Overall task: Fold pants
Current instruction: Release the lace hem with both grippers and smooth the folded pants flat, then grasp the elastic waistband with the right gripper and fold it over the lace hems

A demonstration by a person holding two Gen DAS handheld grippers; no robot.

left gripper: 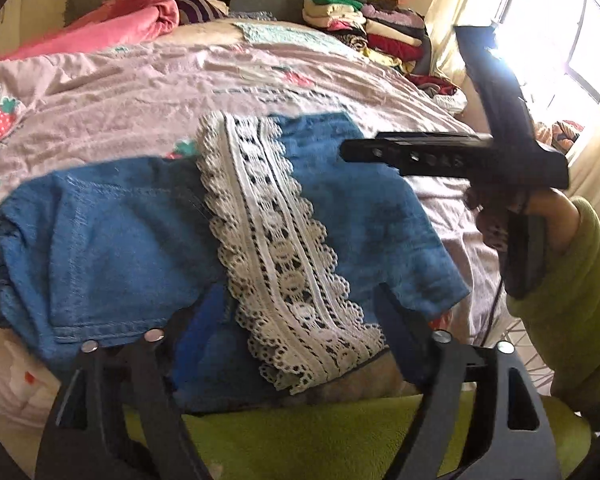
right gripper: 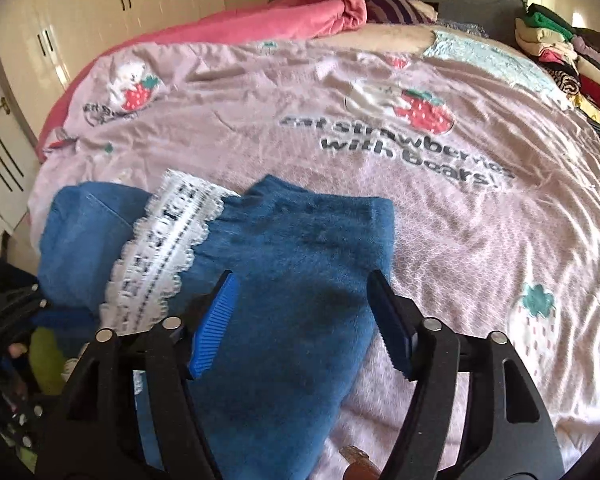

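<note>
Pants (left gripper: 112,240) near edge hidden behind left gripper (left gripper: 288,344) fingers.

place: home bedroom | cues: bed (right gripper: 440,216); wardrobe (right gripper: 100,20); stacked clothes (left gripper: 372,24)

A bed (right gripper: 480,240) with a pink strawberry-print cover fills the room; cream wardrobes (right gripper: 112,16) stand behind it, and a sunlit curtained window (left gripper: 556,40) glares beside it.
</note>
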